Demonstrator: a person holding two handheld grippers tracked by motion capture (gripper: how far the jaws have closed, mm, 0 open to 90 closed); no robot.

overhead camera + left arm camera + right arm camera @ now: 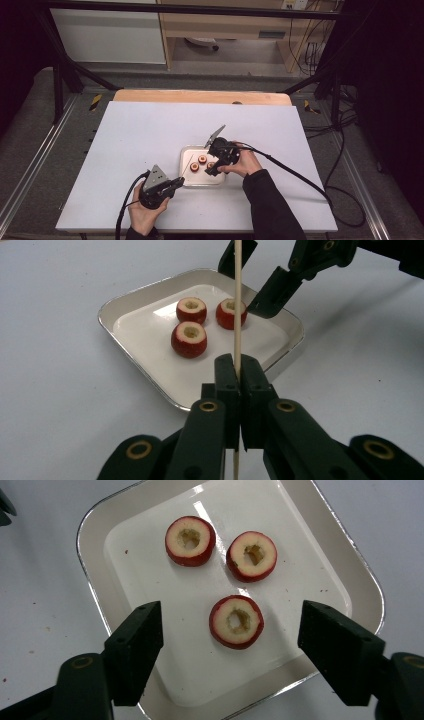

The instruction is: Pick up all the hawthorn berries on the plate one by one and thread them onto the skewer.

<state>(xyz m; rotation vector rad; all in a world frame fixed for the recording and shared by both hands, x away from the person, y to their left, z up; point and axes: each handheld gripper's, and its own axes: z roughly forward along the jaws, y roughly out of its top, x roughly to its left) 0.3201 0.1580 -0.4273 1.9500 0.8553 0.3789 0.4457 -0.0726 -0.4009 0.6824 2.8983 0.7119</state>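
Three cored red fruit pieces lie in a small white tray (87, 525) on the table. My right gripper (232, 640) hangs over the tray, pointing down. It is open, with the nearest fruit piece (236, 621) between its jaws and clear of both pads. The other two pieces (190, 540) (252, 556) lie farther off. My left gripper (239, 370) is shut on a thin wooden skewer (238, 300), which points toward the tray (130, 295). In the high view the left gripper (177, 182) sits at the tray's near left corner and the right gripper (211, 171) is over the tray (186, 150).
The tray rests on a white board (130, 150) with bare room on all sides. A wooden table edge (200, 96) runs along the back. A cable (295, 172) trails right from the right gripper. Black frame bars stand at both back corners.
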